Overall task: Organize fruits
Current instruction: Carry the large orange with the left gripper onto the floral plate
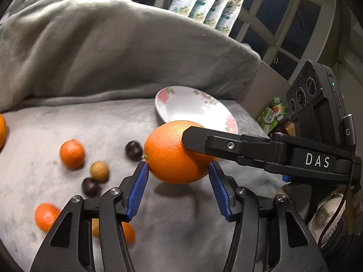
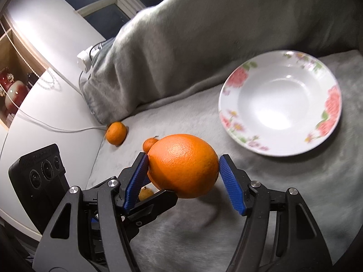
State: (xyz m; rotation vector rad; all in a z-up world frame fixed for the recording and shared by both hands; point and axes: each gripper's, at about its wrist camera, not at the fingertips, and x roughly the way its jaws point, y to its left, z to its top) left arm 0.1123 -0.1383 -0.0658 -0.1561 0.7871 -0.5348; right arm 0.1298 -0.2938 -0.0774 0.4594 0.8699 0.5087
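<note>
A large orange [image 1: 174,151] hangs above the grey blanket, between both grippers at once. My left gripper [image 1: 178,170] has its blue pads [image 1: 138,190] on either side of the orange. My right gripper [image 2: 182,170] also spans the same orange [image 2: 183,165], and its black finger [image 1: 226,145] crosses the orange in the left wrist view. A white floral plate [image 2: 281,104] lies empty beyond, to the right. Small tangerines [image 1: 72,153] [image 2: 116,133], dark round fruits [image 1: 133,150] and a tan one [image 1: 99,171] lie scattered on the blanket.
A bunched grey blanket [image 1: 102,45] rises behind the fruit. A white table with a cable [image 2: 56,127] and a plug [image 2: 85,62] is at the left. Packets [image 1: 204,6] lean by a window. A cardboard box [image 1: 267,90] stands to the right.
</note>
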